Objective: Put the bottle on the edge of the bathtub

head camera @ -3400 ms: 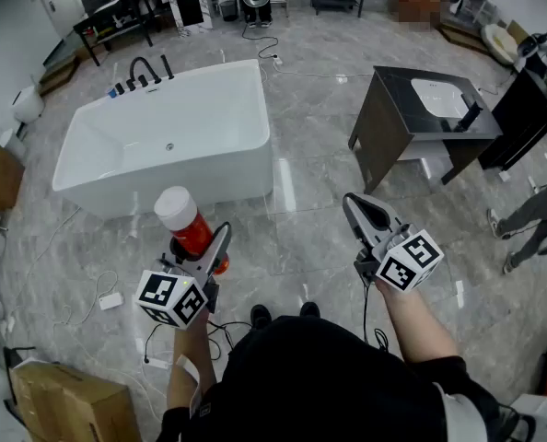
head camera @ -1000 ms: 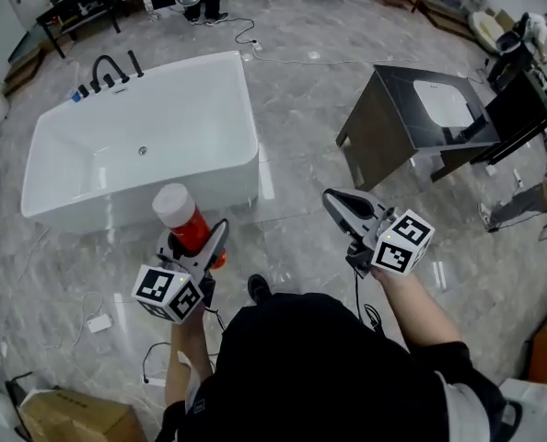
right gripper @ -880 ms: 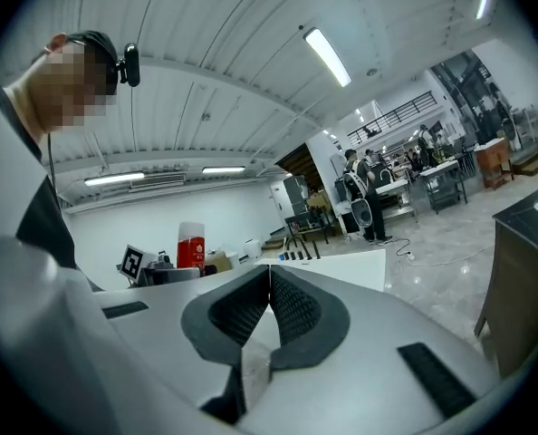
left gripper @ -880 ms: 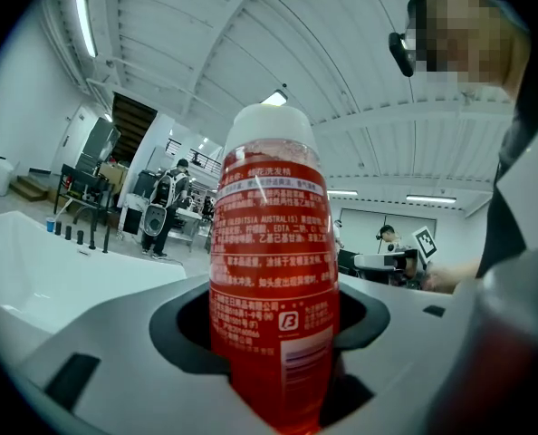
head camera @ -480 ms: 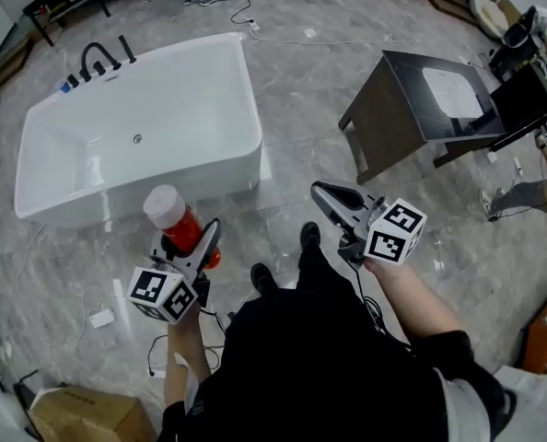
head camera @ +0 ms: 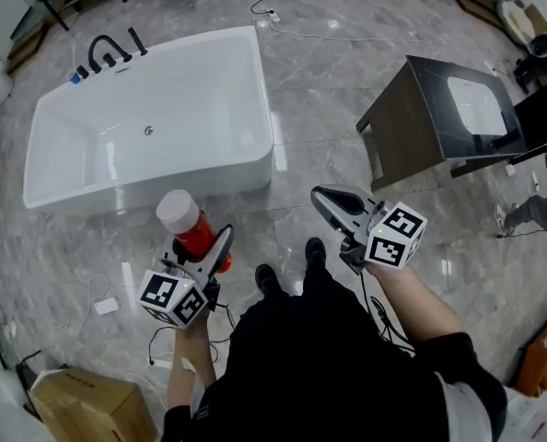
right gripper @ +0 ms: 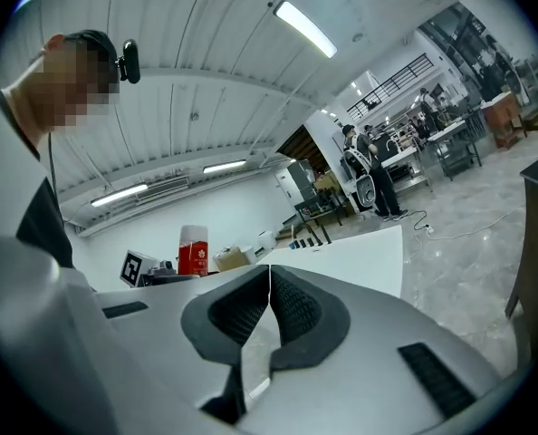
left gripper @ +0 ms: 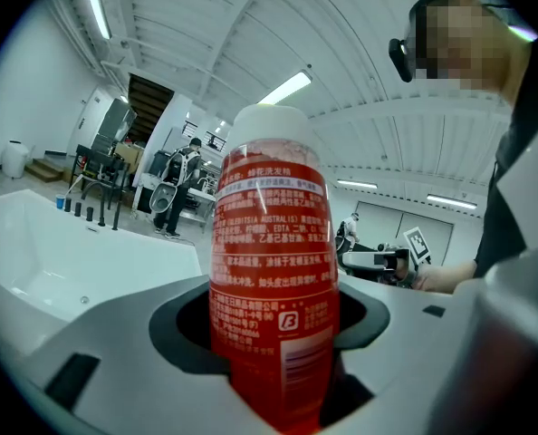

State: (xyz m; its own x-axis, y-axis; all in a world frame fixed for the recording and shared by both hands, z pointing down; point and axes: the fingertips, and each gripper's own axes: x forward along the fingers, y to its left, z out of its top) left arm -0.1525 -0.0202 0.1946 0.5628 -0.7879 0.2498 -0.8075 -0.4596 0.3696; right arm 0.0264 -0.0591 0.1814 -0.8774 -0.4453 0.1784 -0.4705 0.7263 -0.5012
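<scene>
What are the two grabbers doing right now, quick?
Left gripper: closed on the red plastic bottle with a white cap.
Right gripper: closed, nothing between its jaws.

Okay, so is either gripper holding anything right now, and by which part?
The left gripper holds the red bottle, its jaws clamped on the lower body, white cap up. The right gripper is shut and holds nothing.

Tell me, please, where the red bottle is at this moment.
In the head view the red bottle stands upright at lower left, clamped in the left gripper, over the floor just short of the white bathtub, not yet on its edge.
</scene>
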